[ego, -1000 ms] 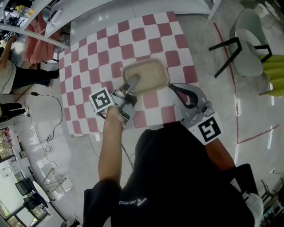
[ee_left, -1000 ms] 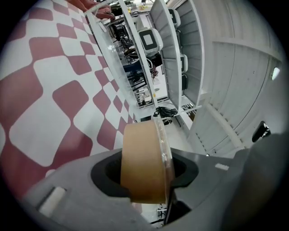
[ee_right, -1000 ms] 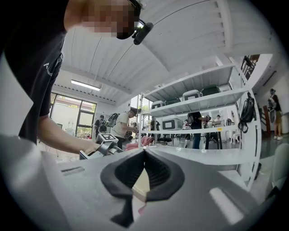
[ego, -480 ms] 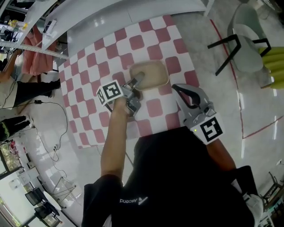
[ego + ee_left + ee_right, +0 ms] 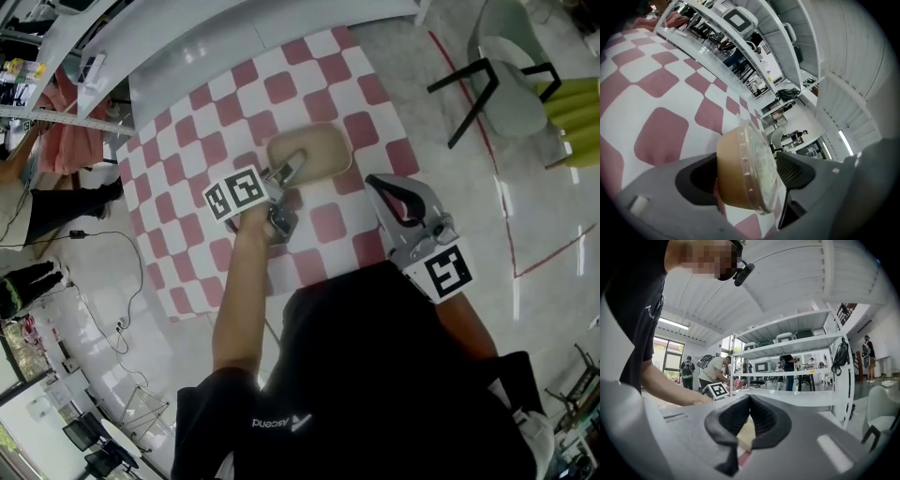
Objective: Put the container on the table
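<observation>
– So, how does the left gripper [image 5: 289, 171] stand at the tub?

– Its jaws are opening around the near edge of the container [image 5: 740, 159]. One pad is on the lid side and already shows a gap; the other sits by the base. Nothing is being squeezed. The container, a tan tub under a clear lid, lies on the checked table [image 5: 187, 141], about mid-cloth in the head view.

– And the step in hand?

– Letting go, by the look of it. To do it well, the person probably waits until both pads are well clear, then draws the gripper straight back along the line of its jaws, toward the body. It is best kept low and steady, with no twist.

– What could spoil it?

– The base-side jaw may be partly under the tub, though no view settles whether the base is flat on the cloth. A fast pull could drag or tip it, or the lid-side pad could catch the rim and lift the lid. A slow retreat avoids both.

– And the right gripper [image 5: 749, 399]?

– Jaws together, holding nothing. It is held off the table's near edge, apart from the tub, and it seems best left there.
</observation>
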